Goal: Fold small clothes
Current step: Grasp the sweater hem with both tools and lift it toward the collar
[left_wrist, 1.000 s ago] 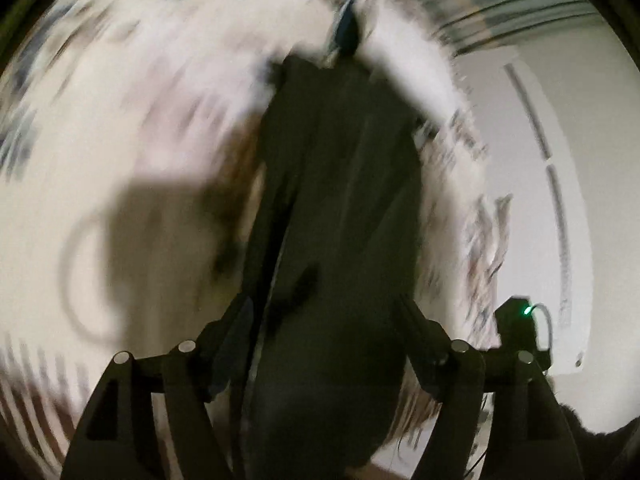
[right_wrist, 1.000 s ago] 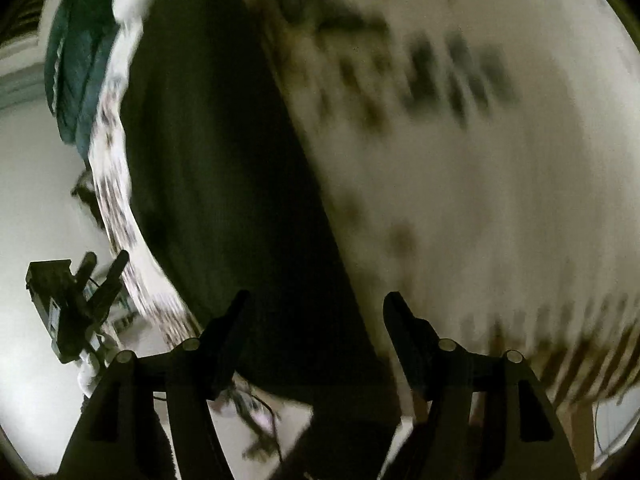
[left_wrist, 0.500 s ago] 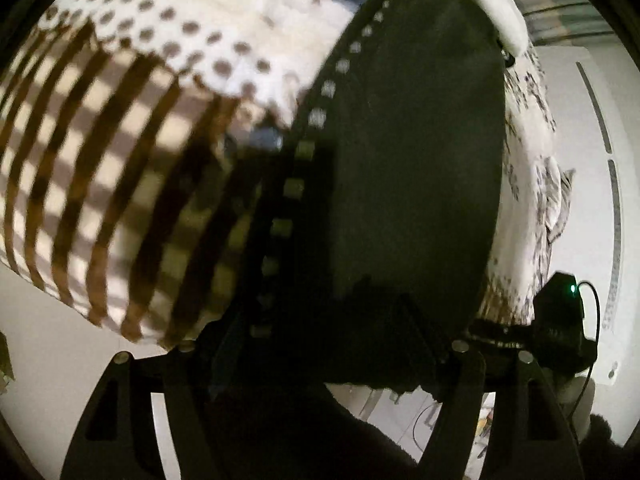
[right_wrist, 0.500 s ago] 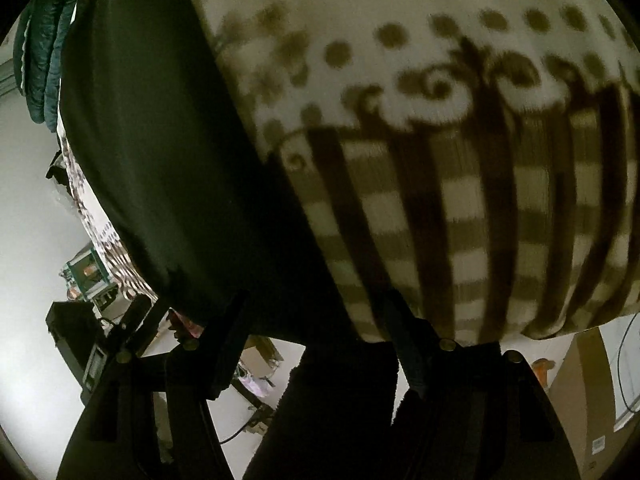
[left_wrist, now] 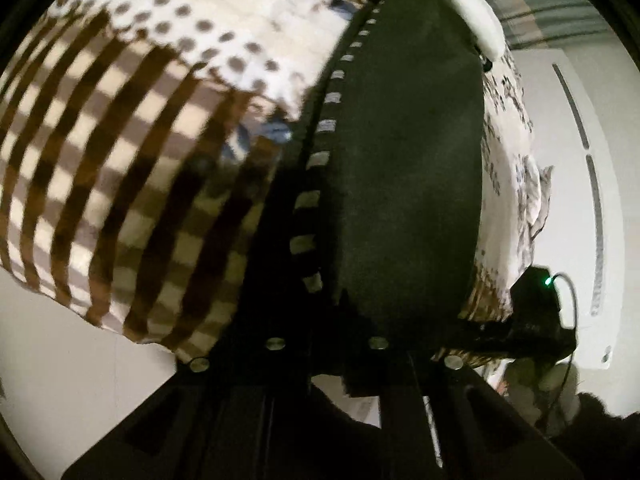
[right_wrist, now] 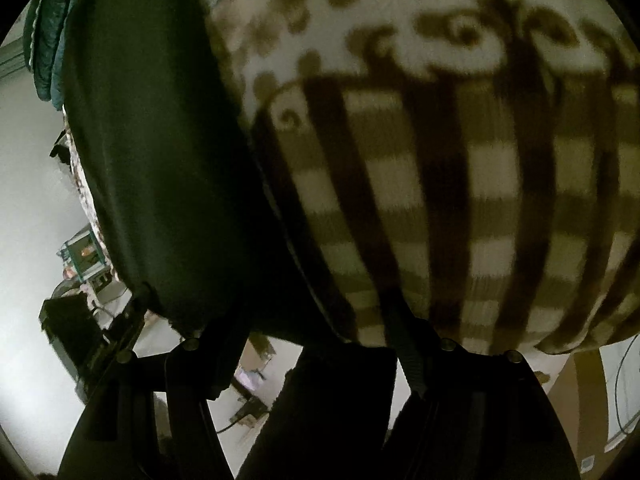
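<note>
The dark garment (left_wrist: 404, 184) lies flat on the patterned blanket (left_wrist: 120, 160) of a bed, its long axis running straight away from both hand-held grippers, with its near hem at the blanket's near edge. The left hand-held gripper (left_wrist: 324, 320) is at that hem, on the side with the pale dashed trim (left_wrist: 320, 156); its jaws are closing, with the dark cloth between them. The right hand-held gripper (right_wrist: 316, 320) stands apart at the hem's other corner, the cloth edge between its fingers, not pinched. By my reading the left is further along; the fold would carry the hem away along that axis.
</note>
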A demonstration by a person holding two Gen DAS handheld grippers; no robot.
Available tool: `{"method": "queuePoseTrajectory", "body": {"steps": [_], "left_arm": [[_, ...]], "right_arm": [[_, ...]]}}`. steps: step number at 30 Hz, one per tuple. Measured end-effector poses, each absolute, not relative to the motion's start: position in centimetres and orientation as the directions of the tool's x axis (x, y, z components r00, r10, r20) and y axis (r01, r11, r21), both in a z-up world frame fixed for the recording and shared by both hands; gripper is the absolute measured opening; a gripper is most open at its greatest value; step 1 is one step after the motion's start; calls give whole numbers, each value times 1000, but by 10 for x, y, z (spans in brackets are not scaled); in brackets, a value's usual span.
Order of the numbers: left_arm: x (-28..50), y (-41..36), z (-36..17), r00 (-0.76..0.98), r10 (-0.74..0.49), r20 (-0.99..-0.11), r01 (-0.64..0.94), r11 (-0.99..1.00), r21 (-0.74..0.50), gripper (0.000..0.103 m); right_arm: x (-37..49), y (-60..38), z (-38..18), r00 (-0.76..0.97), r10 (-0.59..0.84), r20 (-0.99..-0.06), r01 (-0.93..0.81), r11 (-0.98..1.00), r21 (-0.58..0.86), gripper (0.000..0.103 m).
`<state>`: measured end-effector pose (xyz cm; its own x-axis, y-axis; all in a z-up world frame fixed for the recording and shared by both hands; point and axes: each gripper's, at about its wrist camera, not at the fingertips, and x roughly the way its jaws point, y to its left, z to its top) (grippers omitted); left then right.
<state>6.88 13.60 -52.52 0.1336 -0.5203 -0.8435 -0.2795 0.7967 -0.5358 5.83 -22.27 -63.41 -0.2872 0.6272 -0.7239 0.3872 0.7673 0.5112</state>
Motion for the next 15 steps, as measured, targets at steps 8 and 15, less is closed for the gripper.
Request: {"method": "queuePoseTrajectory", "body": {"steps": [8, 15], "left_arm": [[60, 123, -565, 36, -577, -816, -305, 771, -559, 77], [56, 125, -571, 67, -592, -803, -344, 742, -575, 64]], "right_arm": [[40, -198, -658, -371, 674, -638, 384, 737, 556, 69], [32, -172, -669, -378, 696, -611, 375, 718, 586, 66]]}}
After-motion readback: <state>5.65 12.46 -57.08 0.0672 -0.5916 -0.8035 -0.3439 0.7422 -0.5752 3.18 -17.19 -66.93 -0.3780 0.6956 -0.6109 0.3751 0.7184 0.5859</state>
